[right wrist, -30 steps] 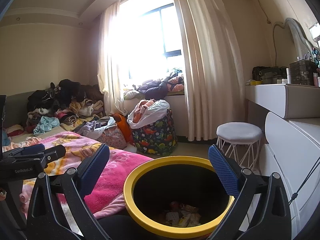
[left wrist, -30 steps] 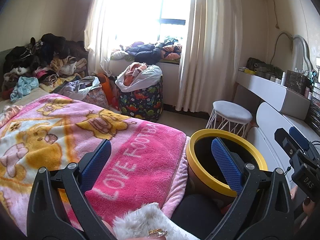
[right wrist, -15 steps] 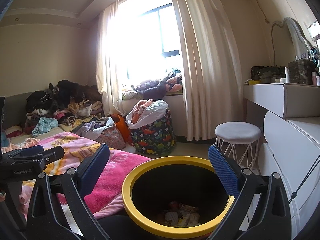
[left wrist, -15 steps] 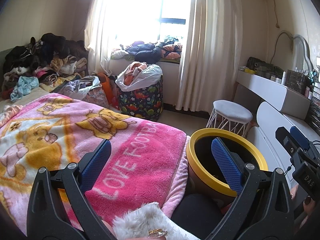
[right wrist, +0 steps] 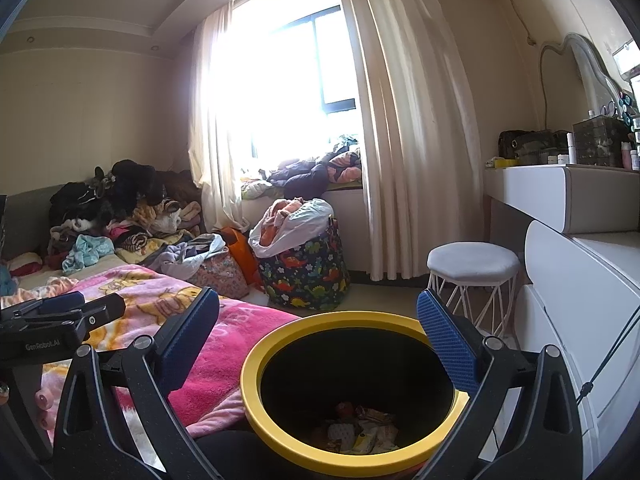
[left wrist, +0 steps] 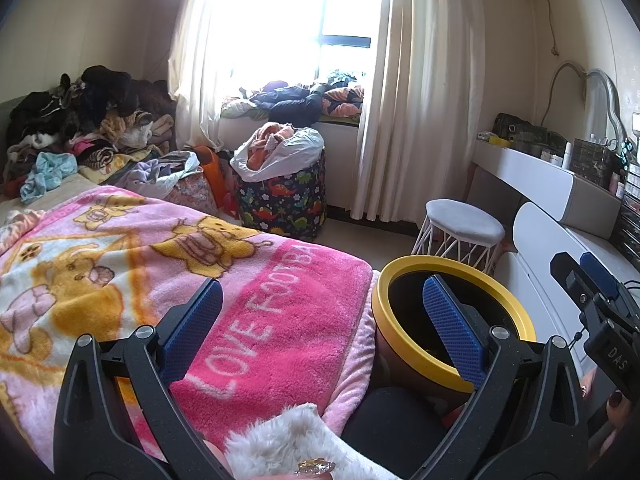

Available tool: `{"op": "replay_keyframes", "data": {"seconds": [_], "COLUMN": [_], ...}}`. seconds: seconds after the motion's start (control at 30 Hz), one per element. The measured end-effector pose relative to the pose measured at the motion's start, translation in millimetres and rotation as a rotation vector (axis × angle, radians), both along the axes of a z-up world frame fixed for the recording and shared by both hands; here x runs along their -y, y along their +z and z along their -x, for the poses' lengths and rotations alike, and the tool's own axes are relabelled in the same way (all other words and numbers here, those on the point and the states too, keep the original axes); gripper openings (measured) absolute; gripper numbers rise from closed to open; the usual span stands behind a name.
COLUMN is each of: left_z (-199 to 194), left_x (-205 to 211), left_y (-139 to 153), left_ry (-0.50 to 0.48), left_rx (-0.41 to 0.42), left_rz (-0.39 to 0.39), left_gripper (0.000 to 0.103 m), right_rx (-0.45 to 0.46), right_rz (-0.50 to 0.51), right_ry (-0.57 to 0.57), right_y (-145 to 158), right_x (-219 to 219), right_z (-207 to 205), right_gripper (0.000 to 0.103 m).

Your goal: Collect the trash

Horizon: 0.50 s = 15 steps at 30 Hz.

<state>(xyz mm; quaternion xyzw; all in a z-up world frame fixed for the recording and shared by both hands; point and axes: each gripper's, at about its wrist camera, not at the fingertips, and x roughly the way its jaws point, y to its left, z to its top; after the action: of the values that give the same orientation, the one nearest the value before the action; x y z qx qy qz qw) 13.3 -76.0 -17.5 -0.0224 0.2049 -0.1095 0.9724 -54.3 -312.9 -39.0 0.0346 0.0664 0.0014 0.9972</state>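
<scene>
The bin (right wrist: 352, 392) sits just below and ahead of the right gripper (right wrist: 318, 340), wrappers (right wrist: 360, 432) at its bottom; the left gripper (left wrist: 322, 328) hangs over the blanket (left wrist: 160, 264), farther off; both spread, empty.

Blanket (left wrist: 256, 320): "LOVE FOOTBA"; left gripper (right wrist: 40, 346): "GenRobot.AI".

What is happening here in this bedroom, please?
A person is collecting trash with a claw in each hand. Both the left claw and the right claw are open and hold nothing. The right one hangs over the yellow-rimmed bin, where wrappers already lie at the bottom. The bin stands beside the pink blanket on the bed.
</scene>
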Motion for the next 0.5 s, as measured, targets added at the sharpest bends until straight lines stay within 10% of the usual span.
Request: {"op": "replay_keyframes", "data": {"seconds": [0.3, 0.5], "left_z": [3.8, 4.5], "left_x": [-2.3, -45.1], "left_y": [-2.8, -3.9], "left_ry": [0.008, 0.149], "left_rx": [-0.014, -0.061], "left_rz": [0.014, 0.01], "left_gripper": [0.092, 0.092], "right_rx": [-0.026, -0.071], "right_rz": [-0.042, -0.046], "right_ry": [0.015, 0.219], "right_y": [5.9, 38.1], "right_x": [1.1, -46.6], "right_z": [-3.5, -38.4], "right_gripper": [0.097, 0.097]}}
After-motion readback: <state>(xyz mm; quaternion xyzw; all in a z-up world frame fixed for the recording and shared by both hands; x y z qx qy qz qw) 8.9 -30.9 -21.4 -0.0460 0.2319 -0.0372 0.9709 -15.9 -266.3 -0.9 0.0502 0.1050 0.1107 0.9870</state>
